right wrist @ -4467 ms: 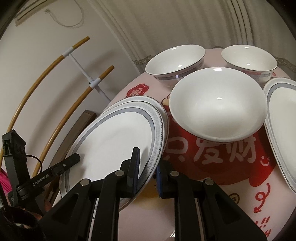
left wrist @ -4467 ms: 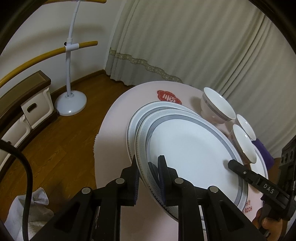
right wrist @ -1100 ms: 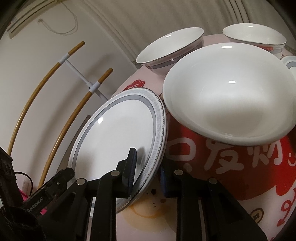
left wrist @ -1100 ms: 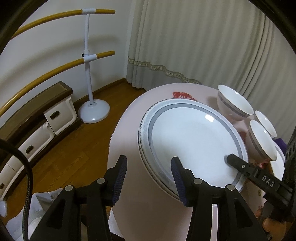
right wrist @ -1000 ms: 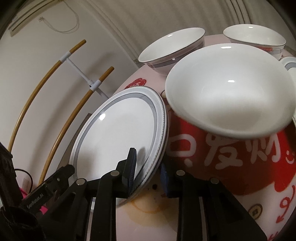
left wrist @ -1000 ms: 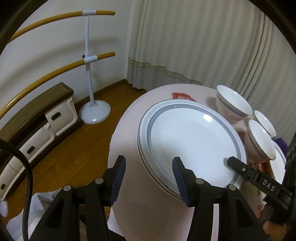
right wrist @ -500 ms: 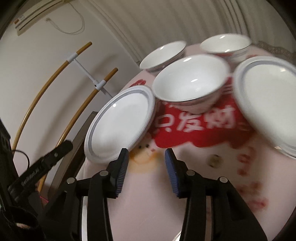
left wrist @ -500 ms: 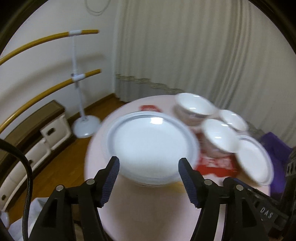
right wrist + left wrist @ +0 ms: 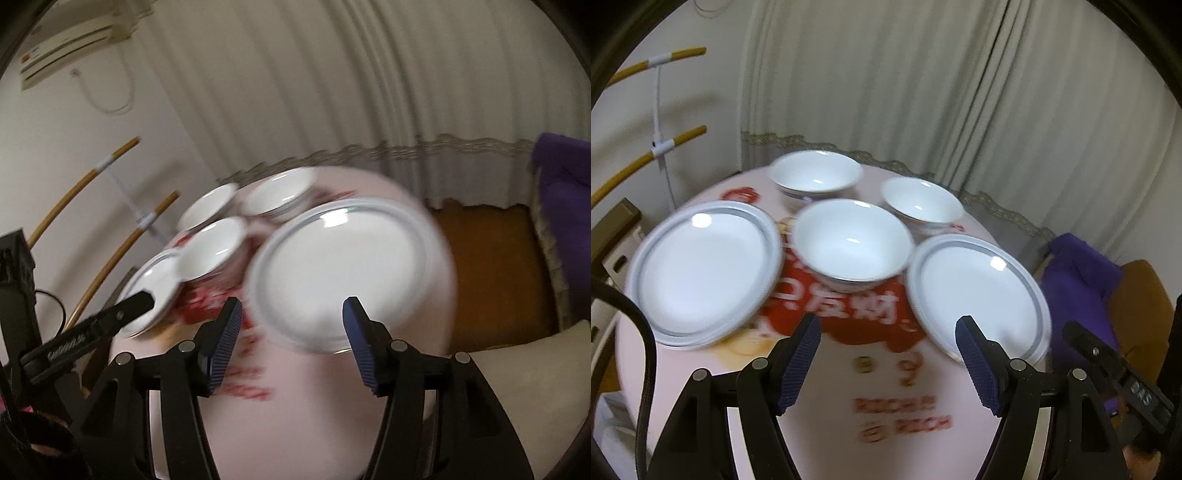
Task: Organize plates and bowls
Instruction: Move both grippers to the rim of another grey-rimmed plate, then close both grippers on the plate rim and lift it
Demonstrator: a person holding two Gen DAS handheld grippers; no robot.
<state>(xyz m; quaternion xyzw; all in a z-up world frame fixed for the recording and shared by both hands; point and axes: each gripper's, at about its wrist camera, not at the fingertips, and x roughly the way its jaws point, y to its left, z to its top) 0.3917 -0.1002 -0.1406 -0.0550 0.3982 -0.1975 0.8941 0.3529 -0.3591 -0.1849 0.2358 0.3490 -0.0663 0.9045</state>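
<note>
Both grippers hang above the near part of the round table (image 9: 827, 417) with their jaws spread wide and nothing between them. The left gripper (image 9: 888, 363) sits over the bare pink cloth at the near edge, and its fingers frame the red print in the middle of the table. Ahead and to its left lies the left plate (image 9: 701, 273), flat, its outer rim close to the table's left edge. Whether it is one plate or a stack cannot be told through the blur. Ahead and to the right lies the right plate (image 9: 975, 295), whose far side reaches nearly to the table's right edge. Between the two plates stands the near bowl (image 9: 851, 243), upright, its rim close to both of them. Behind it two more bowls stand side by side near the far edge, the left bowl (image 9: 816, 175) and the right bowl (image 9: 921, 201), just apart. The open cloth lies in front of the plates, towards the grippers. The right gripper (image 9: 291, 341) hovers just short of the right plate (image 9: 343, 273), which fills the space between its fingers in the blurred right-wrist view. A curtain (image 9: 923, 81) hangs behind the table.
</note>
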